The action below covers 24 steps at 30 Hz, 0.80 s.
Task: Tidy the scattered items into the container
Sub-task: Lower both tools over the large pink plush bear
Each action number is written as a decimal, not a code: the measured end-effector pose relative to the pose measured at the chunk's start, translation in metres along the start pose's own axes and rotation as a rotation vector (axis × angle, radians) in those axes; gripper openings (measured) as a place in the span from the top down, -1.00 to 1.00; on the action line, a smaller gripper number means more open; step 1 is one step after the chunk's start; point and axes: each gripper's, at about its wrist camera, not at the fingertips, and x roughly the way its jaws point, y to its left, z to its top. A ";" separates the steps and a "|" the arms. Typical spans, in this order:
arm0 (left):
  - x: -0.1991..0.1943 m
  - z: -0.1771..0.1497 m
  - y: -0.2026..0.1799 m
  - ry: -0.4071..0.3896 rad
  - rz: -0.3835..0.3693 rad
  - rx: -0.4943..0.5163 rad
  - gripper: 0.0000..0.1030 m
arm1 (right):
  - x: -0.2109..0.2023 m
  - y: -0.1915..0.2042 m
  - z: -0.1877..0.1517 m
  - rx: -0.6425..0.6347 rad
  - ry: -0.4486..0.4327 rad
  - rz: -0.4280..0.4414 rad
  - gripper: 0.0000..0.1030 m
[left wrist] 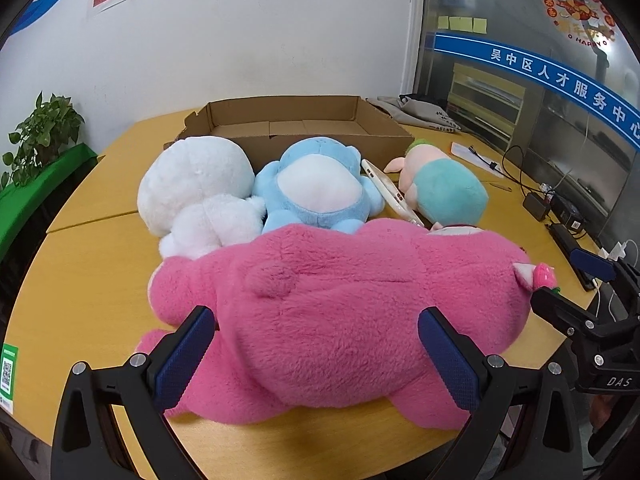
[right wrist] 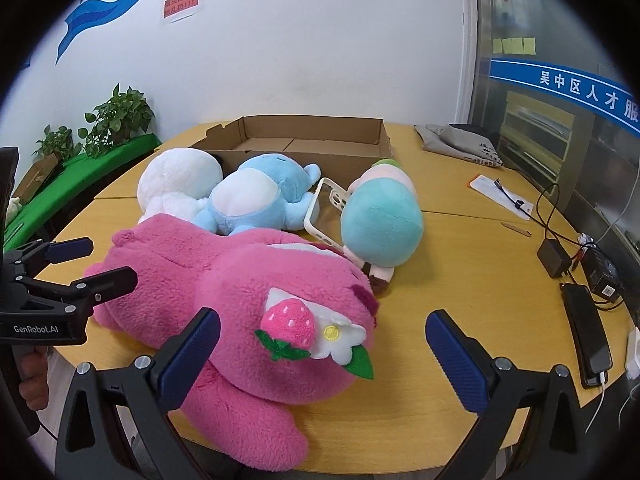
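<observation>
- Four plush toys lay on the wooden table (left wrist: 100, 280), just before the cardboard box (left wrist: 296, 128): pink bear (left wrist: 340, 308) nearest, then white plush (left wrist: 192, 196), blue plush (left wrist: 316, 188), teal plush (left wrist: 444, 192).
- Phone case (right wrist: 326, 216) leaned between blue and teal plush.
- Left gripper (left wrist: 316, 344) spread wide, straddling the bear's body; contact unclear.
- Right gripper (right wrist: 324, 344) spread wide around the bear's strawberry ear (right wrist: 290, 326), holding nothing.
</observation>
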 end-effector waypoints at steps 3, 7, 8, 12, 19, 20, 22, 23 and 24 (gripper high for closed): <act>0.000 0.000 0.004 0.002 -0.014 -0.012 -1.00 | 0.000 0.001 0.001 -0.002 0.000 -0.006 -0.99; 0.001 -0.001 0.008 0.004 -0.017 -0.025 -1.00 | 0.002 0.003 0.001 -0.012 0.003 -0.004 -0.99; 0.001 -0.002 0.009 0.006 -0.018 -0.030 -1.00 | 0.003 0.003 0.001 -0.015 0.005 -0.005 -0.99; 0.002 -0.003 0.013 0.007 -0.019 -0.039 -1.00 | 0.006 0.003 0.002 -0.019 0.008 -0.004 -0.99; 0.007 -0.005 0.016 0.015 -0.025 -0.050 -1.00 | 0.013 0.005 0.002 -0.022 0.022 -0.009 -0.99; 0.007 -0.005 0.017 0.015 -0.025 -0.050 -1.00 | 0.014 0.005 0.001 -0.021 0.025 -0.010 -0.99; 0.008 -0.005 0.017 0.016 -0.026 -0.051 -1.00 | 0.016 0.005 0.001 -0.020 0.032 -0.007 -0.99; 0.008 -0.005 0.018 0.015 -0.028 -0.051 -1.00 | 0.017 0.004 0.001 -0.020 0.031 -0.009 -0.99; 0.008 -0.005 0.019 0.016 -0.029 -0.052 -1.00 | 0.017 0.004 0.001 -0.020 0.029 -0.011 -0.99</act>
